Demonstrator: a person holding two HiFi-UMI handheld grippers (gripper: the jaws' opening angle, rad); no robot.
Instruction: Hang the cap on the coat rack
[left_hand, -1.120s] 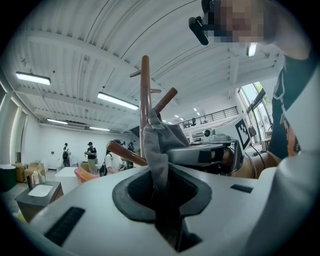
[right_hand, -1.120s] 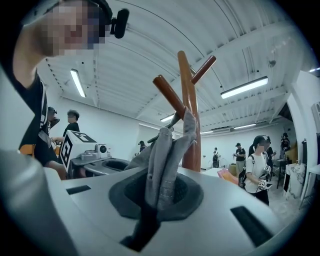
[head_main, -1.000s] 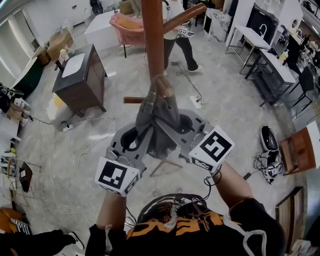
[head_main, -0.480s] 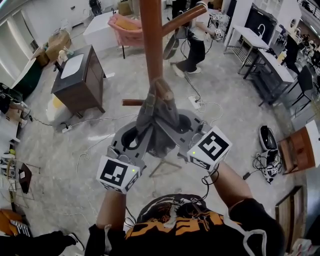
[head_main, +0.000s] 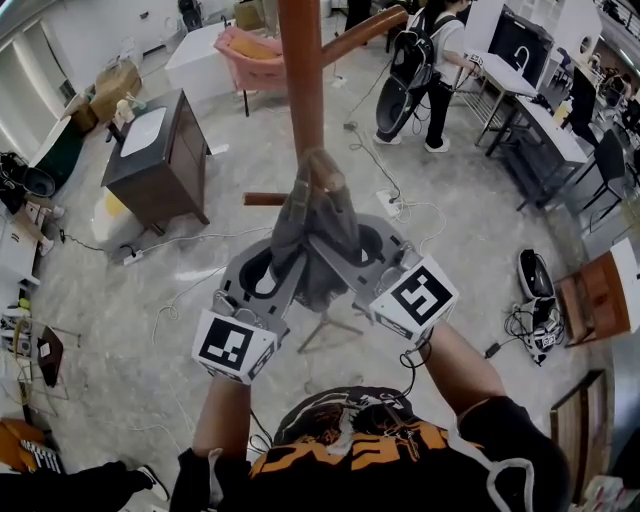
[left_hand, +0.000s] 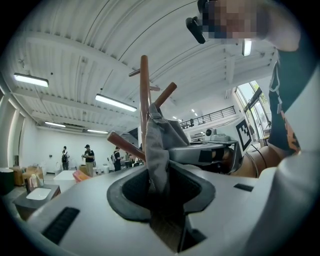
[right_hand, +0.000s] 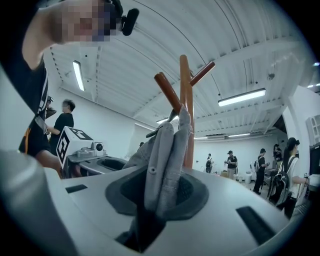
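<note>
Where the cap sits: the grey cloth cap (head_main: 315, 235) is draped over the rounded tip of a slanting peg (head_main: 326, 176) on the coat rack (head_main: 301, 80), and hangs in soft folds between the two grippers.
Coat rack: a smooth, round pole of reddish-brown wood; a higher peg (head_main: 365, 30) and a short lower peg (head_main: 265, 199) branch off it.
Left gripper (left_hand: 165, 200): pale grey plastic with dark pads. Its jaws have just been opening and stand apart, with a limp fold of the cap hanging between them.
Right gripper (right_hand: 150, 210): same build. Its jaws have just been easing open, but only slightly. The slot is narrow, and a doubled band of cap cloth with a small rivet fills it, pads against the cloth.
Marker cubes: white with black squares, one (head_main: 232, 345) on the left gripper and one (head_main: 413, 298) on the right.
Floor (head_main: 470, 230): pale and speckled, with cables (head_main: 405, 212) trailing across it.
Around: a dark wooden cabinet (head_main: 160, 160) at left, a pink seat (head_main: 255, 55) beyond it, and a person with a black backpack (head_main: 420, 70) at upper right.
In the way: the pole stands directly behind the cap.
</note>
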